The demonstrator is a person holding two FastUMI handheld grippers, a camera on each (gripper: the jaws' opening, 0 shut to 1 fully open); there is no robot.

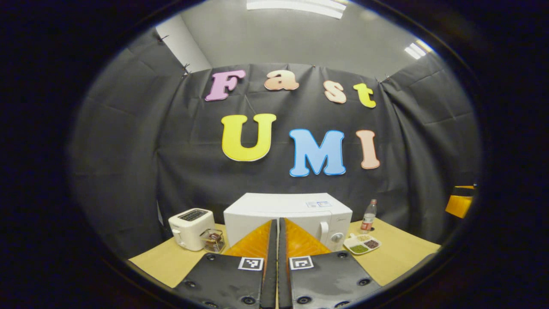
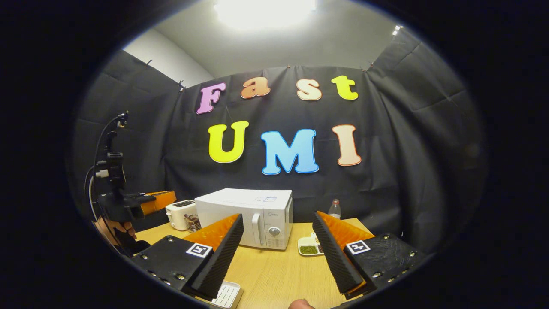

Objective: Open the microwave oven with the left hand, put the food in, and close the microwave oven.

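Left gripper (image 1: 276,257) jaws pressed together, right gripper (image 2: 279,253) spread, both empty | microwave (image 1: 287,216) door closed | we reach its handle (image 1: 324,231) next

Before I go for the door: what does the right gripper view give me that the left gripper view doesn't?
Right gripper view alone: the left gripper held by a hand at the left edge, and a white slotted tray on the near table, with the right gripper open. Left gripper view alone: the left gripper's fingers closed together. Both: the shut microwave, toaster, bottle and divided food tray.
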